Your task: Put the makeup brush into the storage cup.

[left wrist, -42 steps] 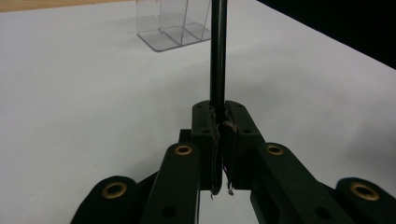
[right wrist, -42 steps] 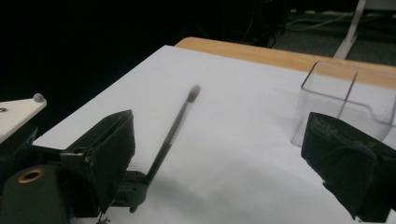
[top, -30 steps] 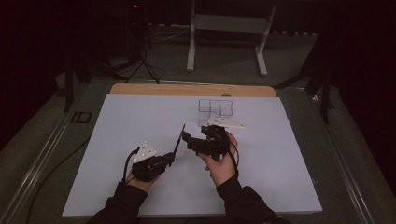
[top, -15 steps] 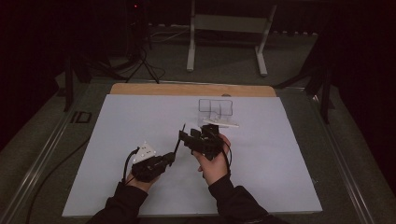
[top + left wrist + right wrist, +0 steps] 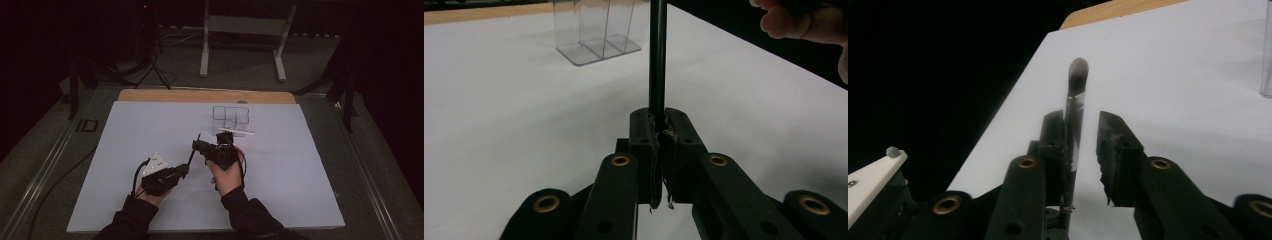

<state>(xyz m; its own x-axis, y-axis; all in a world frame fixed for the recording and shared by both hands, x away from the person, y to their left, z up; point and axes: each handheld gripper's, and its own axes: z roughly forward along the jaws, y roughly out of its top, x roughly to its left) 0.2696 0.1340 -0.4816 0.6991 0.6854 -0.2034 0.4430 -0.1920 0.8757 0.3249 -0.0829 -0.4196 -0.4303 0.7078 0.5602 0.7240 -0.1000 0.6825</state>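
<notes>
Beyond, clear organizer point(image 5: 231, 115), white stick point(image 5: 236, 132) (beside), left jaws clamping brush point(image 5: 1075, 117), right jaws closing, gap left.

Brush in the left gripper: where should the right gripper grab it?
Brush: take the slim straight shaft below the bristle head, side-on, above the left gripper shut on its lower end. The right gripper has just been closing around it; one pad not yet touching.

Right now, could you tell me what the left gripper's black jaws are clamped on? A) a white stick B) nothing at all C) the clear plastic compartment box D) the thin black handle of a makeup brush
D: in the left gripper view the left gripper has its jaws shut tight around the thin black handle of the makeup brush, while the clear plastic compartment box stands apart behind.
</notes>
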